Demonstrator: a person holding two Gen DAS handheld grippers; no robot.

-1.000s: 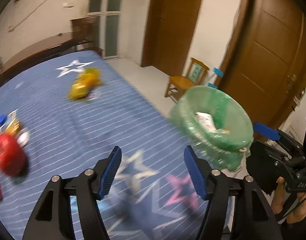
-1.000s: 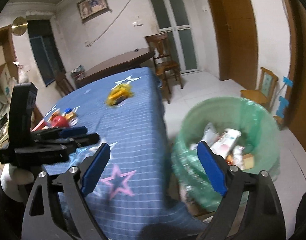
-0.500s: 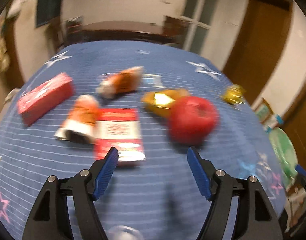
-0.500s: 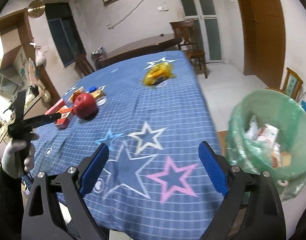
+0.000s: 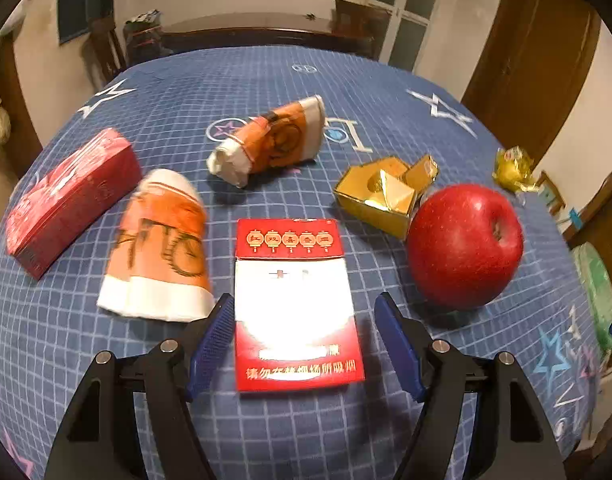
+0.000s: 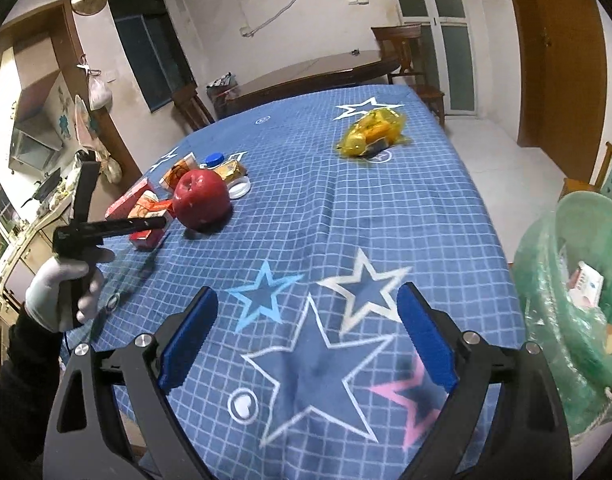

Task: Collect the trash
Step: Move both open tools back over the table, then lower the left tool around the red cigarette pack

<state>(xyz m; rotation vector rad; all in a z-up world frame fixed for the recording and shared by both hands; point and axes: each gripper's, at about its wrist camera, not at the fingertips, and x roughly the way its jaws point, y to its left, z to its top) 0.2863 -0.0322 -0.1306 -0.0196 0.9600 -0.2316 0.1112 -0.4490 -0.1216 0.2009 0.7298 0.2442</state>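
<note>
1. Nearest the left wrist camera, the left gripper [image 5: 301, 346] points steeply down at the table [image 5: 386, 92], its blue pads spread wide and holding nothing.
2. Between those pads lies a red and white pack [image 5: 295, 304], flat on the blue checked cloth; both pads stand clear of its long sides, the left one closer, and whether either tip touches the cloth cannot be told.
3. Just left of the pack lies an orange and white wrapper [image 5: 161, 248], and a red box [image 5: 67, 200] sits beyond it toward the left edge.
4. Right of the pack stands a red apple [image 5: 466, 246], with an opened gold carton [image 5: 386, 192] touching or just behind it.
5. Farther in, near the middle of the table, lies a second orange wrapper [image 5: 271, 140], bound with a band.
6. Toward the right edge sits a small gold wrapper [image 5: 512, 168].
7. From the right wrist view, the right gripper [image 6: 308, 338] hangs above the near edge over the star prints, its pads wide apart and empty.
8. A gloved left hand [image 6: 61, 288] grips the left tool's handle at the left side.
9. Off the table's right edge stands a bin [image 6: 546, 264] lined with a green bag, trash already inside.
10. A yellow bag [image 6: 372, 132] lies near the far right corner.
</note>
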